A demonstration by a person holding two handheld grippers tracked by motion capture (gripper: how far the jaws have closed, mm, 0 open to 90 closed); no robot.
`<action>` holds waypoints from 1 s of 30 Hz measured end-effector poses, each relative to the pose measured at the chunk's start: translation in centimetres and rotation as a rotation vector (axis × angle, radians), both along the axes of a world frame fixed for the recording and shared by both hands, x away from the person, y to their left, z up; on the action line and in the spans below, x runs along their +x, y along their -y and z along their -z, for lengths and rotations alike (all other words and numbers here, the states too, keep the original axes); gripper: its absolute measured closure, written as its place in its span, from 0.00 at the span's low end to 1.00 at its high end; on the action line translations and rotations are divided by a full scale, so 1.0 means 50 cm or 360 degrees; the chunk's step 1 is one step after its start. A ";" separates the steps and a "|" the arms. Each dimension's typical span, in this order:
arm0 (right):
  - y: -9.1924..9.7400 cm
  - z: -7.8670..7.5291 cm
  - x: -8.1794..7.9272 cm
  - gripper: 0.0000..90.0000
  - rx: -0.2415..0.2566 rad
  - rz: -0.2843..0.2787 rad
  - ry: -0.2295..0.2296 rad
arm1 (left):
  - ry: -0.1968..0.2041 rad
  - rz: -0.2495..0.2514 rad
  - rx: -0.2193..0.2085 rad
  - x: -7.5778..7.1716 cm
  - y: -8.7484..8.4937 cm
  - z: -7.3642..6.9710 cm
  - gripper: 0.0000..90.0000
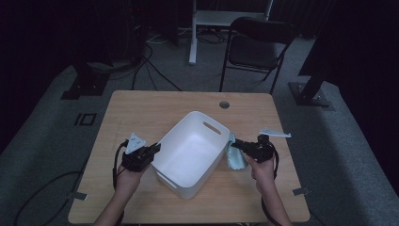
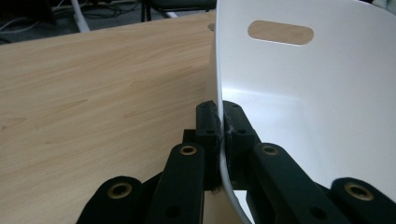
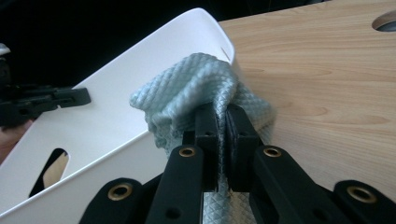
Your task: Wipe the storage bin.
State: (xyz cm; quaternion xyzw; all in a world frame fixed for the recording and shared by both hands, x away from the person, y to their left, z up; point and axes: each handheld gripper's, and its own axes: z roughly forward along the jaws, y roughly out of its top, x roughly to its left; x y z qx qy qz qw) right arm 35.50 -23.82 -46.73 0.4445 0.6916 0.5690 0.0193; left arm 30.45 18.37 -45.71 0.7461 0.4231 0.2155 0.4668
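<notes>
Here, left gripper [image 2: 223, 140] fingers clamp the white bin [image 1: 190, 155] wall; right gripper [image 3: 222, 135] fingers pinch the cloth [image 3: 196, 84].

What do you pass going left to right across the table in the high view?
left gripper, shut on the bin's rim → white bin → light blue cloth, draped at the bin's right side → right gripper, shut on the cloth

Looks like a dim lab or recording studio: grey carpet around a wooden table [image 1: 141, 108], black curtains behind it, cables [image 1: 155, 70] snaking over the floor beyond it, a folding chair [image 1: 256, 49] and metal stand bases [image 1: 310, 94] past its far edge.
</notes>
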 end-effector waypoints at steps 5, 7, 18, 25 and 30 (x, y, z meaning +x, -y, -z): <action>-0.001 0.005 0.005 0.95 0.0012 0.0010 -0.0011 | 0.0013 0.0032 0.0026 0.003 0.003 0.000 0.96; -0.001 0.007 0.006 0.95 0.0013 0.0015 -0.0016 | 0.0014 0.0037 0.0024 0.003 0.003 0.001 0.96; -0.006 0.032 0.012 0.95 -0.0034 0.0047 -0.0076 | 0.0019 0.0048 0.0027 0.004 0.003 0.001 0.97; -0.007 0.039 0.012 0.95 -0.0052 0.0051 -0.0115 | 0.0022 0.0039 0.0023 0.004 0.004 0.002 0.97; -0.003 0.006 -0.005 0.95 0.0001 0.0041 -0.0050 | 0.0017 0.0052 0.0017 0.006 0.005 0.002 0.96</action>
